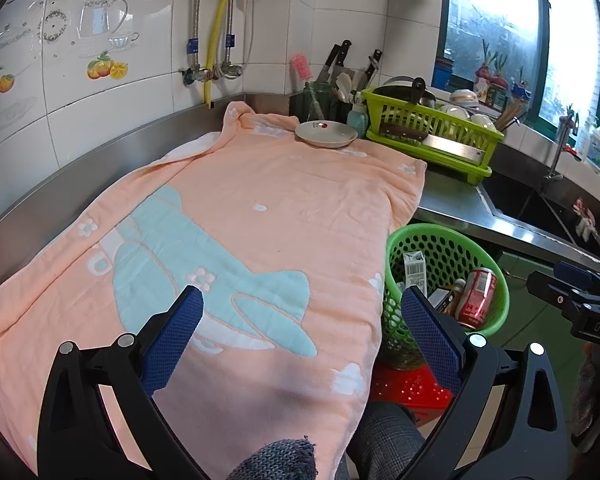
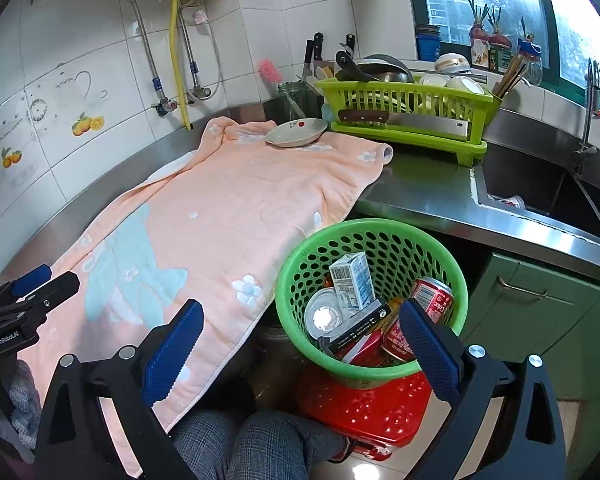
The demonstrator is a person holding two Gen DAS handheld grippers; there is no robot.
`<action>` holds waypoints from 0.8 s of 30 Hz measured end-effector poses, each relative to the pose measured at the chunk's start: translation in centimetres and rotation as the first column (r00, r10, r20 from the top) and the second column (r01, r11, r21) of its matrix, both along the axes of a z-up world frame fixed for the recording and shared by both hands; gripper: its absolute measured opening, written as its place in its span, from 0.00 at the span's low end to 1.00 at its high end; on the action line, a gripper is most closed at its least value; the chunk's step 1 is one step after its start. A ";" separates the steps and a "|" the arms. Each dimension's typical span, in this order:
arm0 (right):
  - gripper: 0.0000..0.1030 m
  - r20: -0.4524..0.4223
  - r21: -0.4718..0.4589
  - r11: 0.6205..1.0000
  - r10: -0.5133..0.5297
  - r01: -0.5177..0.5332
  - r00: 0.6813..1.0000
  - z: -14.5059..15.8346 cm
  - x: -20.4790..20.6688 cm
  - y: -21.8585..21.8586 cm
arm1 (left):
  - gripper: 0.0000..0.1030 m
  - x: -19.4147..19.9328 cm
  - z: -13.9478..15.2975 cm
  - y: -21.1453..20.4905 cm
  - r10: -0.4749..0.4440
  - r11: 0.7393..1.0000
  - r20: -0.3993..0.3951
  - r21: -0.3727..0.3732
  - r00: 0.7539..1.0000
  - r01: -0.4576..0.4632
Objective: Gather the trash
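Observation:
A green perforated basket point(image 2: 380, 236) point(image 1: 440, 236) stands on a red stool point(image 2: 372, 408) beside the counter. Inside it lie a red soda can point(image 2: 432, 300) point(image 1: 478, 296), a white carton point(image 2: 350, 280) point(image 1: 414, 268), a clear round lid point(image 2: 324, 314) and a dark box point(image 2: 356, 330). My right gripper point(image 2: 300, 316) is open, held just above and in front of the basket, holding nothing. My left gripper point(image 1: 302, 312) is open over the peach towel point(image 1: 240, 220) point(image 2: 204, 216), also holding nothing. A white plate point(image 1: 326, 134) point(image 2: 296, 132) rests on the towel's far end.
A lime dish rack point(image 2: 408, 120) point(image 1: 428, 132) with bowls and a cleaver sits behind the plate. A sink point(image 2: 540, 188) lies to the right, green cabinets point(image 2: 540, 304) below it. Knives and a jar stand in the corner. The person's knees point(image 2: 252, 444) show below.

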State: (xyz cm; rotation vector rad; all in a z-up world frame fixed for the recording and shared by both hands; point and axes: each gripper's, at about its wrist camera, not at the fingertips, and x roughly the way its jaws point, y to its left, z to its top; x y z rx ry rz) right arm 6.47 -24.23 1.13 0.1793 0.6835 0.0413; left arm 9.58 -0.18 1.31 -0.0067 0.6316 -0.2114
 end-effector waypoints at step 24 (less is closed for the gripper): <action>0.92 -0.008 -0.001 1.000 0.003 -0.003 1.000 -0.4 0.4 0.2 | 0.95 0.4 -0.4 -0.4 0.003 1.000 -0.009 0.001 1.000 -0.003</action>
